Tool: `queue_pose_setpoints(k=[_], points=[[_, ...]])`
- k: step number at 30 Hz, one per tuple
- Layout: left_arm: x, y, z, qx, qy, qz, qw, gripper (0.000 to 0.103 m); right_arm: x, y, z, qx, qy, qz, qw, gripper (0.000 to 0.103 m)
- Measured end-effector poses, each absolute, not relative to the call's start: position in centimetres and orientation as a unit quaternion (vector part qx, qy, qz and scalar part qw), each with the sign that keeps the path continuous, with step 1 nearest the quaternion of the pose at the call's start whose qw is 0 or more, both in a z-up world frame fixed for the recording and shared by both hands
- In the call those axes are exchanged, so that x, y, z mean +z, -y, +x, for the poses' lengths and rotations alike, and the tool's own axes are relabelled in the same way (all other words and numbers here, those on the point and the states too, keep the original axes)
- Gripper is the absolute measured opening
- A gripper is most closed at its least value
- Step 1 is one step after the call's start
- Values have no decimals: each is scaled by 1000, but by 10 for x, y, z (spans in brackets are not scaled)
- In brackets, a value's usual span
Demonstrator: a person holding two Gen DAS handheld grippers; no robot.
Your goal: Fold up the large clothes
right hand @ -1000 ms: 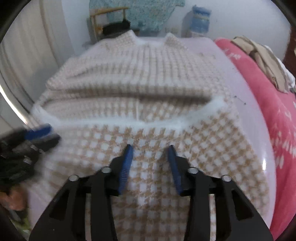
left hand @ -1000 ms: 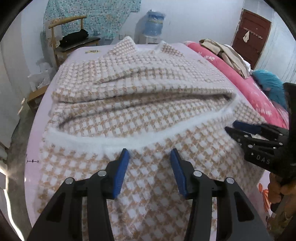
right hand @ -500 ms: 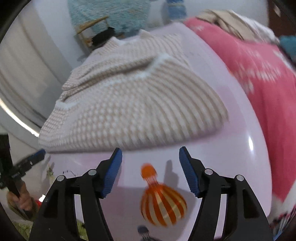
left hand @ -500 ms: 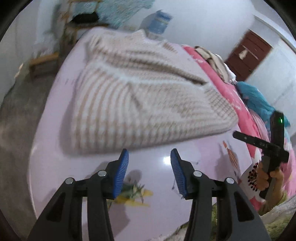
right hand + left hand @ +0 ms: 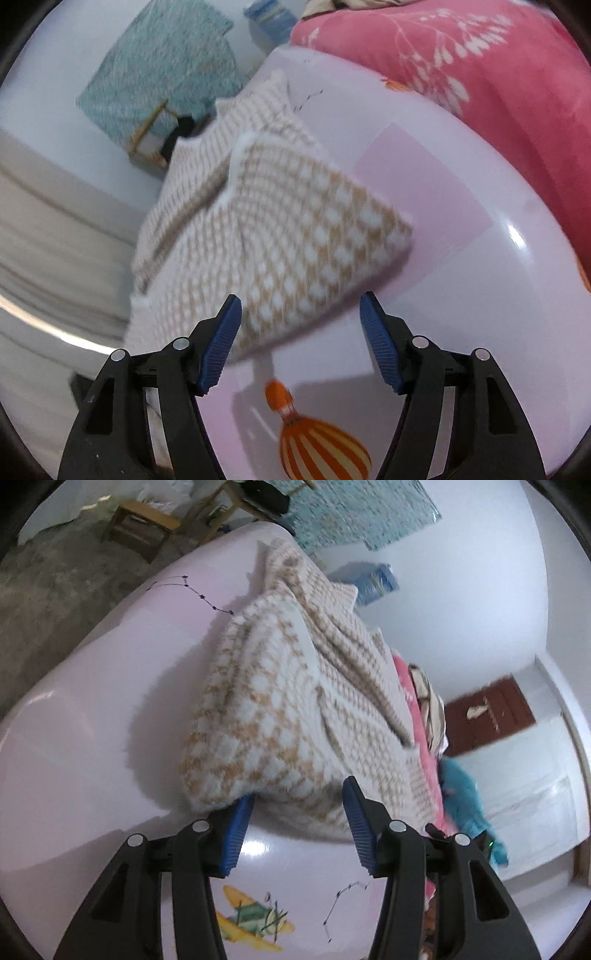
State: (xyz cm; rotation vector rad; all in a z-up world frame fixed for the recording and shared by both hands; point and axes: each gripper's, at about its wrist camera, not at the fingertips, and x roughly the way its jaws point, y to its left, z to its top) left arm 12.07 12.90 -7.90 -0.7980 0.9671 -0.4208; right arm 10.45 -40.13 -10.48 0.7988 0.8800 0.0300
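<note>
A large beige-and-white checked knit garment lies partly folded on a pale pink sheet. My left gripper is open and empty, its jaws straddling the garment's near folded edge at its left corner. The garment also shows in the right wrist view. My right gripper is open and empty, low over the sheet, its jaws on either side of the garment's near right corner. Both views are tilted and blurred.
A pink floral blanket lies to the right. More clothes are piled at the far side. A wooden chair, a stool and a water jug stand beyond the bed.
Both grippers pulled back off the garment, dropped low toward the sheet and rolled to the side. The right jaws opened wider. The garment stayed folded in place.
</note>
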Motion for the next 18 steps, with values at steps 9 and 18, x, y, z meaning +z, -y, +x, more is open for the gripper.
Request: queue_pose_setpoints(k=[9, 18], points=[[-62, -94, 132, -121, -453, -227, 854, 22, -96, 378, 122, -72, -412, 280, 864, 41], [2, -61, 89, -89, -362, -54, 926, 8, -27, 334, 93, -89, -368, 108, 919, 6]])
